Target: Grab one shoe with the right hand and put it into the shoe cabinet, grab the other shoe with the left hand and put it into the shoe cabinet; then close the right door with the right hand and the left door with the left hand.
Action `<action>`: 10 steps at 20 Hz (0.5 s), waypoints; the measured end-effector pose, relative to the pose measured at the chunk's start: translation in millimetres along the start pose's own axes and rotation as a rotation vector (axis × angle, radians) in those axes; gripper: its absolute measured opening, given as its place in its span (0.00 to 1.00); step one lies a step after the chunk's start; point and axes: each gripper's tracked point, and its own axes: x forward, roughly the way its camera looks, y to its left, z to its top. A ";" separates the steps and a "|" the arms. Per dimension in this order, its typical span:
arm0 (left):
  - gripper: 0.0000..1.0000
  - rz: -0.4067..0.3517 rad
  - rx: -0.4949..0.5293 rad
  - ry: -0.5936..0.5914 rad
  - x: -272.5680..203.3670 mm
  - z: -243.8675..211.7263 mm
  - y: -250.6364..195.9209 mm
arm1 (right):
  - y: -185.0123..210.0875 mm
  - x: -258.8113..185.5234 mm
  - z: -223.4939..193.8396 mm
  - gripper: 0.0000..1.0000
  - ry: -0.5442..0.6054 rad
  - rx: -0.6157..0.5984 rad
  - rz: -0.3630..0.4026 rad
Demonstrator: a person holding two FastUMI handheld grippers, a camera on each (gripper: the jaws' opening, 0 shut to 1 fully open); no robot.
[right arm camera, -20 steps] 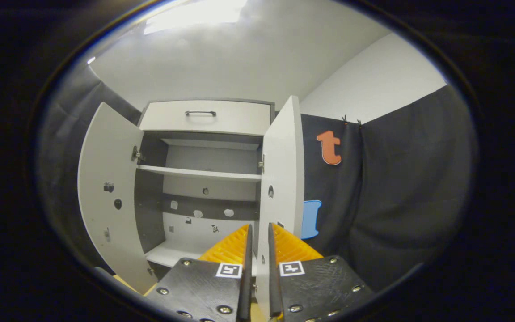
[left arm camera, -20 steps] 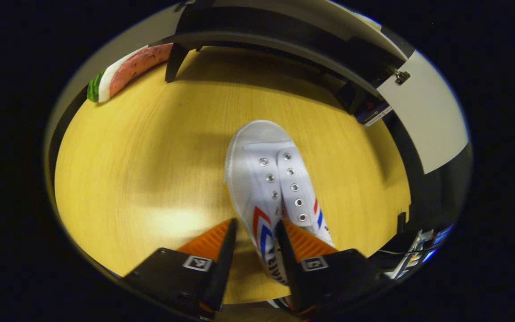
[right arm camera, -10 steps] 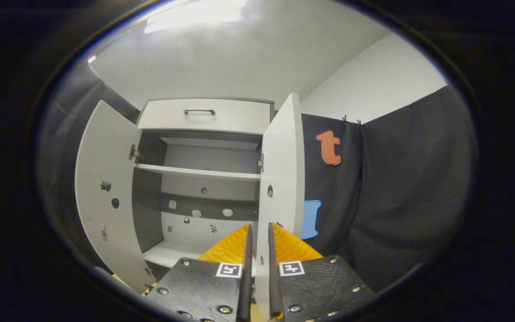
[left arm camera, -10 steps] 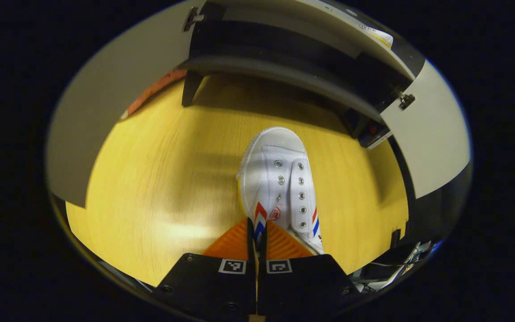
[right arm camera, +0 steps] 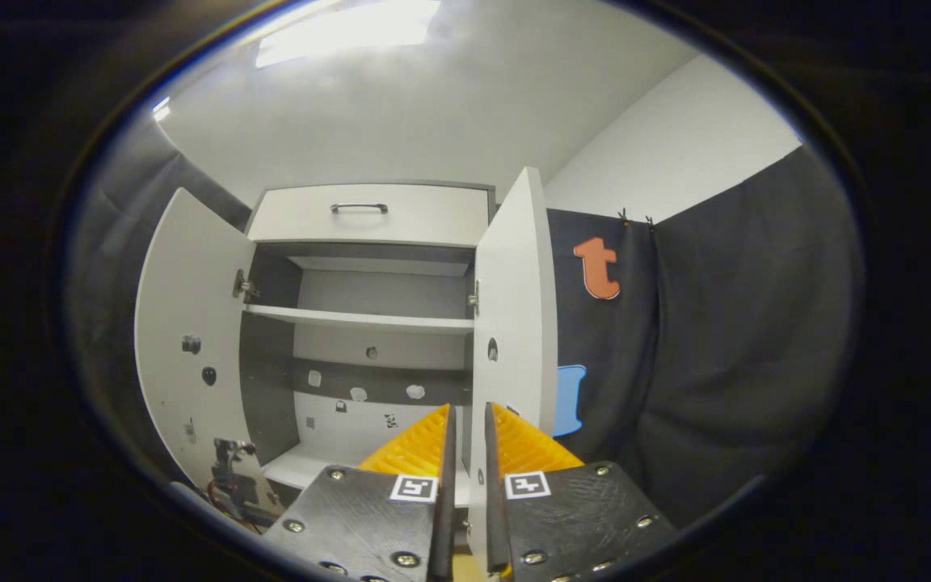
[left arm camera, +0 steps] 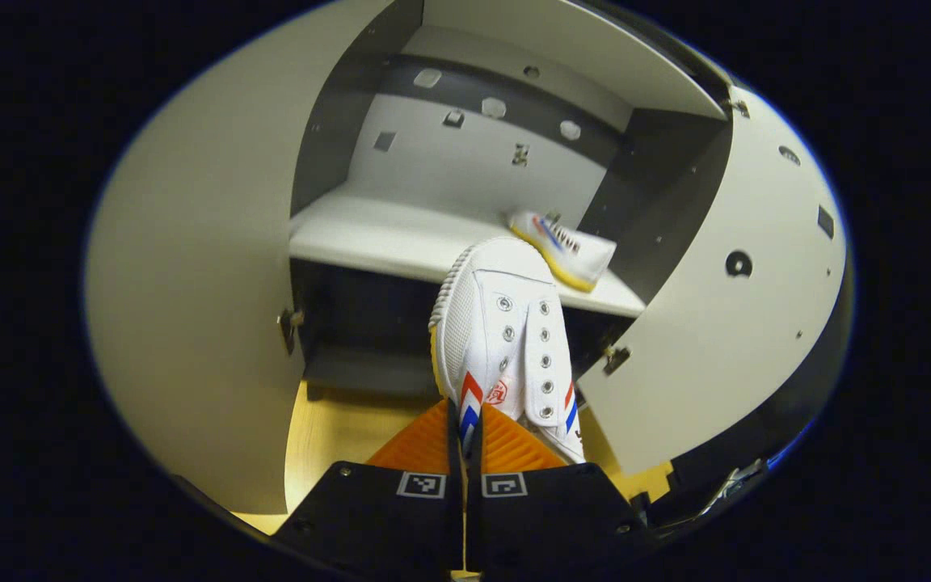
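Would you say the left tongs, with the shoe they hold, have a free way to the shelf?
Probably yes: both doors stand wide open, and the shelf is bare left of the other shoe.

In the left gripper view, the left tongs [left arm camera: 464, 420] pinch the near end of a shoe [left arm camera: 506, 339], whose toe points ahead toward the shoe cabinet [left arm camera: 465, 153]. The shoe is lifted in front of the lower shelf [left arm camera: 377, 238], its toe over the shelf's front edge. A second shoe [left arm camera: 562, 246] lies on that shelf at its right end, close to the right inner wall. The left door [left arm camera: 191, 283] stands open on the left, the right door [left arm camera: 724, 307] open on the right, and the floor [left arm camera: 328, 428] lies below the cabinet.

In the right gripper view, the right tongs [right arm camera: 465, 440] sit just before the right door's edge [right arm camera: 514, 323], perhaps touching it. An upper shelf [right arm camera: 360, 319] lies above the lower one, and a drawer [right arm camera: 368, 214] tops the cabinet.
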 end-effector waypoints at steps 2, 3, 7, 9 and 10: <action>0.02 -0.014 0.020 -0.061 -19.3 18.3 3.9 | -1.8 1.0 1.4 0.16 -0.005 0.014 -0.001; 0.02 -0.012 0.028 -0.083 -18.9 14.1 3.7 | -2.0 0.8 1.9 0.16 -0.009 0.022 0.003; 0.02 0.000 0.014 -0.140 -15.5 -0.7 2.5 | -6.6 -0.4 4.3 0.16 -0.018 0.031 0.006; 0.02 0.015 0.003 -0.133 -17.5 1.1 1.8 | -6.6 -0.1 3.7 0.16 -0.015 0.029 0.009; 0.02 0.018 0.003 -0.132 -17.3 1.2 1.5 | -6.6 0.9 3.5 0.16 -0.014 0.025 0.010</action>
